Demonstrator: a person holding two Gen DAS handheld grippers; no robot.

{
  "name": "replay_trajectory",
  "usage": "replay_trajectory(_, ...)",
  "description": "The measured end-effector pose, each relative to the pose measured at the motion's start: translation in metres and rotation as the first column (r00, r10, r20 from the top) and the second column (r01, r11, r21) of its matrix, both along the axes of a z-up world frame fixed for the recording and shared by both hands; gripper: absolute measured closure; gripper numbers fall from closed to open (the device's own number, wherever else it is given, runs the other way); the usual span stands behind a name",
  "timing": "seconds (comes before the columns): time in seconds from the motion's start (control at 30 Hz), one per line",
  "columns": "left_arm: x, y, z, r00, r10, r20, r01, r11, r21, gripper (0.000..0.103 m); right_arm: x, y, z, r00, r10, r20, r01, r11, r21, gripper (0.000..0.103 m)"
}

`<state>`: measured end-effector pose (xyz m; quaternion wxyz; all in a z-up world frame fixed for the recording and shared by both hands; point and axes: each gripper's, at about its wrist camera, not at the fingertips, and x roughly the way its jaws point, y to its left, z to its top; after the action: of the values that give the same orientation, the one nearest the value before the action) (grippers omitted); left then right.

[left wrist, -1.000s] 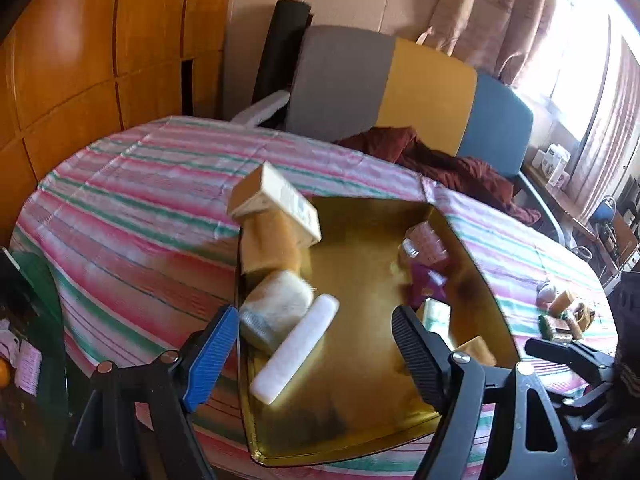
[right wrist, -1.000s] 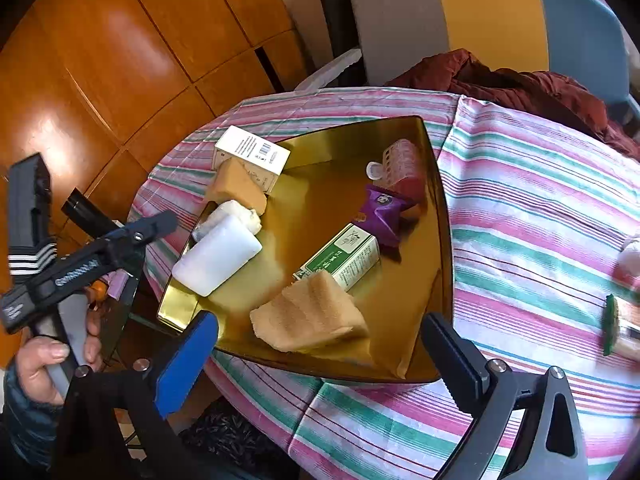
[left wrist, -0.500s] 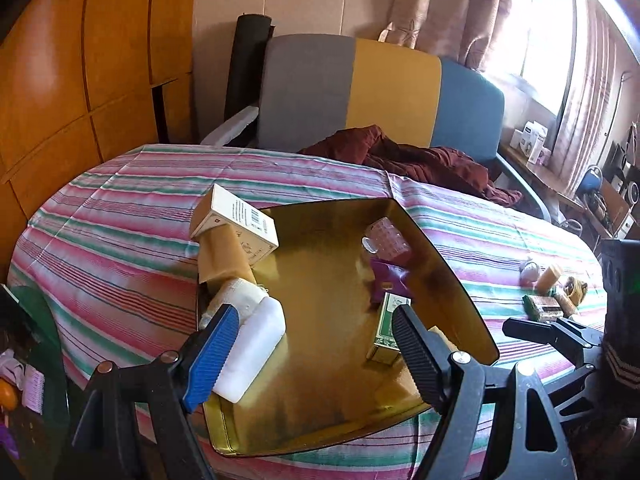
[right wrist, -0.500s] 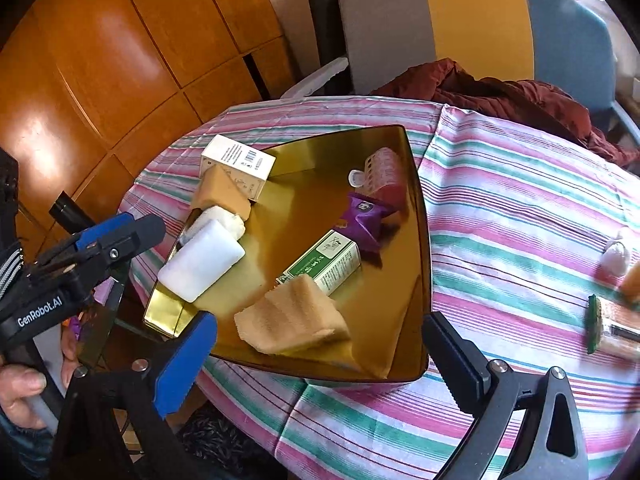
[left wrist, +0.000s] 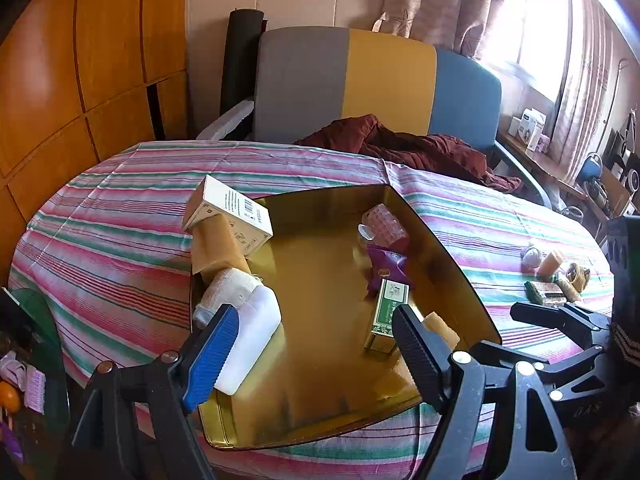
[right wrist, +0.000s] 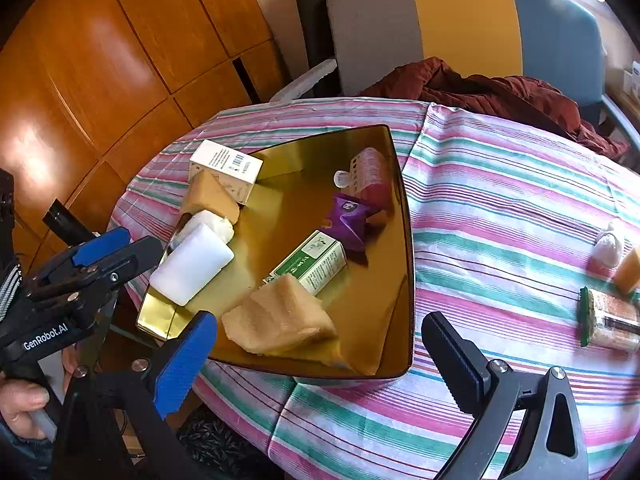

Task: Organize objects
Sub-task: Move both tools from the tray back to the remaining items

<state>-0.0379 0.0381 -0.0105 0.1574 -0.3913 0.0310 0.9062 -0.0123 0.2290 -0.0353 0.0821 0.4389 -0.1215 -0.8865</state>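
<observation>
Gold-coloured tray (left wrist: 344, 392), left wrist view: left gripper (left wrist: 316, 344) spread, empty, above its near edge; white block (left wrist: 248, 344) inside, probably light, stiff, best taken across its long sides. Right wrist view: right gripper (right wrist: 320, 356) likewise spread, empty; loose items (right wrist: 608, 316) right of the tray on striped tablecloth (right wrist: 500, 216); sofa (right wrist: 460, 24) beyond.

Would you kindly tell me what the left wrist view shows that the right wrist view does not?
Only the left wrist view shows the bright curtained window and the cluttered wooden side shelf. Only the right wrist view shows a bare hand holding the left tongs, which are open. Both show the shiny gold metal tray and white rectangular foam block.
</observation>
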Motion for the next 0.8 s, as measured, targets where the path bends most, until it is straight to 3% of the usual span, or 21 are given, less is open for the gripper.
replay_trajectory(0.4, 0.005, 0.01, 0.007, 0.999, -0.03, -0.02, 0.029, 0.999, -0.024, 0.023, 0.004, 0.022, 0.001, 0.998, -0.06, 0.002, 0.06, 0.998, 0.015, 0.0)
replay_trajectory(0.8, 0.012, 0.046, 0.026, 0.986, -0.149, -0.072, 0.145, 0.988, -0.055, 0.023, 0.022, 0.102, 0.006, 0.969, -0.245, 0.02, 0.244, 0.969, 0.049, 0.0)
